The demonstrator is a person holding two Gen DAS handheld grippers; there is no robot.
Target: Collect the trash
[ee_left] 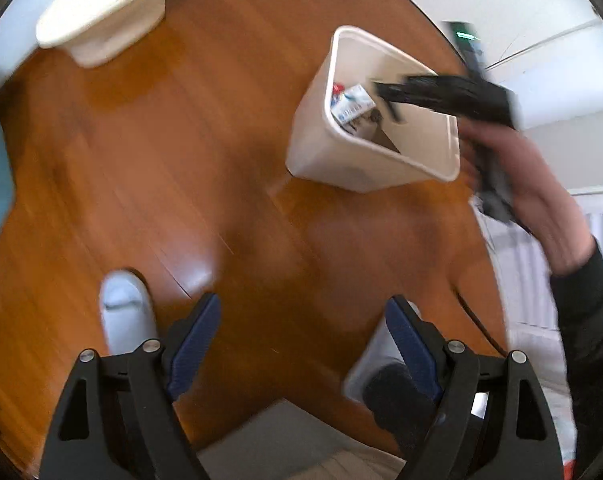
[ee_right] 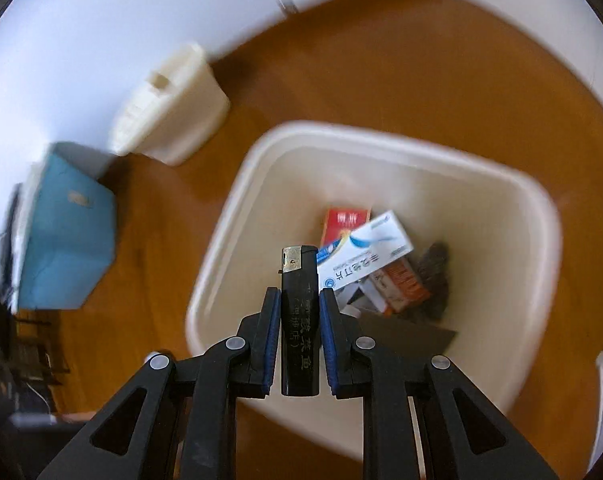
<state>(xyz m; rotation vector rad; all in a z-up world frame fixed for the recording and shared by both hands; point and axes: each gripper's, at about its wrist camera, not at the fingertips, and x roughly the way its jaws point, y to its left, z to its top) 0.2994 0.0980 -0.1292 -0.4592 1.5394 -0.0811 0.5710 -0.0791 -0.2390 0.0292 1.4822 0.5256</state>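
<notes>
Fingers of the right gripper (ee_right: pixel 300 300) were clamped on a black lighter (ee_right: pixel 299 280), poised over the cream bin (ee_right: pixel 237 200); the left gripper (ee_left: pixel 303 328) stood wide and empty. Released toward nine o'clock, the lighter might have clipped the rim and skittered across the floor (ee_right: pixel 381 80). Beyond, at one o'clock, boxes (ee_right: pixel 361 256) hid the bin's bottom; blur smeared the second bin (ee_right: pixel 173 112) at ten o'clock.

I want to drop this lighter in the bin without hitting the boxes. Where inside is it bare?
The bin floor is bare along its left wall. The white-blue box, red box and orange box crowd the right.
</notes>
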